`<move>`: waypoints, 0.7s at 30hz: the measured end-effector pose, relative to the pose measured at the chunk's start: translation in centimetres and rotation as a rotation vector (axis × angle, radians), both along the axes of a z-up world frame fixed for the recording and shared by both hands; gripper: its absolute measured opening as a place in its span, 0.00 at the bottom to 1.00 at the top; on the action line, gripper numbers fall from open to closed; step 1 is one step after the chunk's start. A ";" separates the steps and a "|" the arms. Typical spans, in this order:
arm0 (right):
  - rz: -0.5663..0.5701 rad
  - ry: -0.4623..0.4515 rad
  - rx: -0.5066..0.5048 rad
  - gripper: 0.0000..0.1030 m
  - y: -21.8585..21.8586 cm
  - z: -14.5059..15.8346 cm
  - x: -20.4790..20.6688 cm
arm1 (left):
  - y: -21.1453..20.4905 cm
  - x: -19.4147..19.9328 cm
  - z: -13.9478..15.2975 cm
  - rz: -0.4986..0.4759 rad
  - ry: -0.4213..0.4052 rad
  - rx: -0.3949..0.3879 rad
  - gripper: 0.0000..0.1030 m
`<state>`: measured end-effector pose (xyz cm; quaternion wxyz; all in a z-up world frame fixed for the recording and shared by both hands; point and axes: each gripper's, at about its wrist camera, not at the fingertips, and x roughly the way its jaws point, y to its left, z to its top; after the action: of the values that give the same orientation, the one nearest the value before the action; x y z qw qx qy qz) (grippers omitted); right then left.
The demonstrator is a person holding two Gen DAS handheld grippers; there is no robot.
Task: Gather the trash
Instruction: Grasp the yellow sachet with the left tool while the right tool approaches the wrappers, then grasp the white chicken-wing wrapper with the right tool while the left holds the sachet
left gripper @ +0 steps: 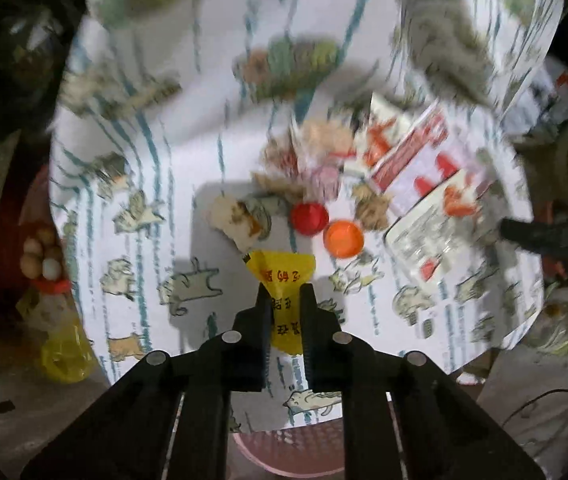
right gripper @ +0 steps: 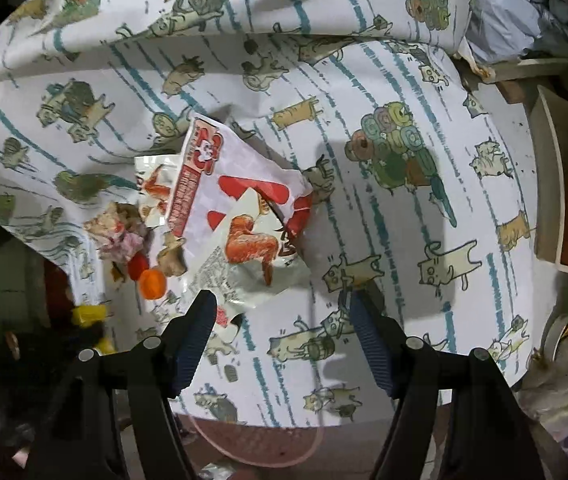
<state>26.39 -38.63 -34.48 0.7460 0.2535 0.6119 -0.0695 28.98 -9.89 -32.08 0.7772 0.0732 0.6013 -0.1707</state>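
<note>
Left wrist view is pretty smeared, but my left gripper (left gripper: 284,300) has its jaws pinched tight on a crinkly yellow plastic wrapper with red print (left gripper: 282,280), lifted clear of the cat-print cloth surface (left gripper: 164,160) so it can go in the bin, I'd guess. Beyond it sit a glossy red round cap (left gripper: 309,218) and an orange round cap (left gripper: 343,238), touching.

Right wrist view: my right gripper (right gripper: 280,300) hangs with jaws wide and empty, left finger just over the edge of a shiny crumpled white-and-red snack bag (right gripper: 244,216), probably the next pickup.
</note>
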 end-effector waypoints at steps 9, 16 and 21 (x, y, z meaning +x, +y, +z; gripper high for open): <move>-0.013 -0.006 -0.030 0.68 1.5 -3.1 1.8 | 2.8 1.5 3.4 0.092 -0.116 -0.036 0.11; 0.032 -0.023 -0.008 0.56 3.3 -3.9 1.9 | 3.6 1.3 4.1 0.136 -0.203 0.006 0.12; 0.066 -0.055 0.061 0.13 4.5 -3.9 1.8 | 3.8 0.8 5.4 0.130 -0.238 -0.017 0.12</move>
<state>28.22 -34.11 -38.39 0.7562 0.2579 0.6011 -0.0192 29.80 -6.11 -26.68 0.8530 0.0471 0.5069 -0.1150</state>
